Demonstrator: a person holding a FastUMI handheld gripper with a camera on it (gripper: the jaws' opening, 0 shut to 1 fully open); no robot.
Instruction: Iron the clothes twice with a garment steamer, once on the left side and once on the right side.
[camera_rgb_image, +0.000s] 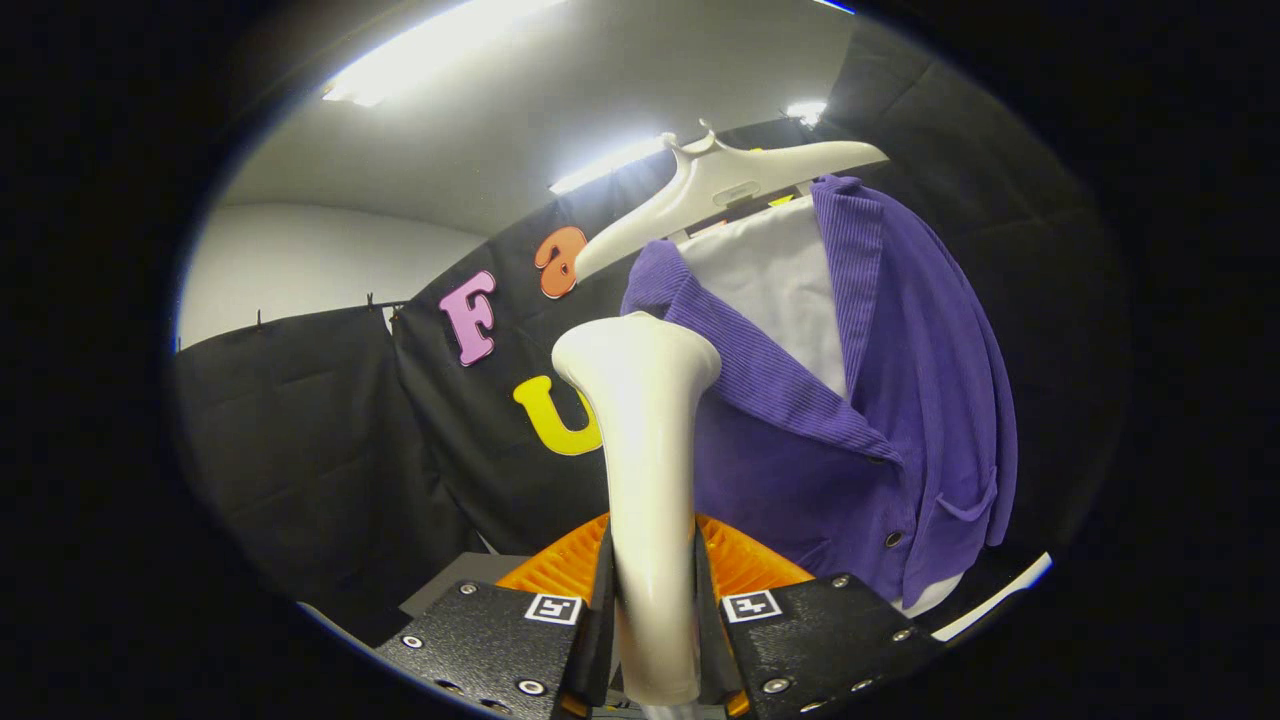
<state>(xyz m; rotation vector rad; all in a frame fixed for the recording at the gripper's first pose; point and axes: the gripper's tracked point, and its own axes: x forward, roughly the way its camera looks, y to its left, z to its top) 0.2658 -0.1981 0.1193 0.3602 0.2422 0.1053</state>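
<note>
the hand-held gripper (655, 610) is clenched around the handle of a white garment steamer (645, 450), both fingers pressing on it from either side. the steamer rises upright from between the fingers, its neck narrowing and then flaring into a broad head, which sits just in front of the left lapel area of a purple corduroy jacket (900, 400).

the jacket hangs on a white hanger (720, 185), over a white shirt (780, 290) that shows in the open v between the ribbed collar folds and again below the hem. one collar fold runs diagonally down from just behind the steamer head toward a dark button (893, 538) on the jacket front; a patch pocket (965, 510) sits on the side of the garment farther from the steamer. the steamer head appears to overlap the collar's upper end, though whether it is touching the cloth cannot be told.

an orange ribbed part (750, 560) shows just beyond the fingers, on both sides of the steamer's handle. two small square markers are fixed on top of the gripper's fingers. behind the garment hangs the booth's black cloth wall (300, 450), with a pale wall (300, 260) and ceiling above, lit by bright strip lights (420, 50).
</note>
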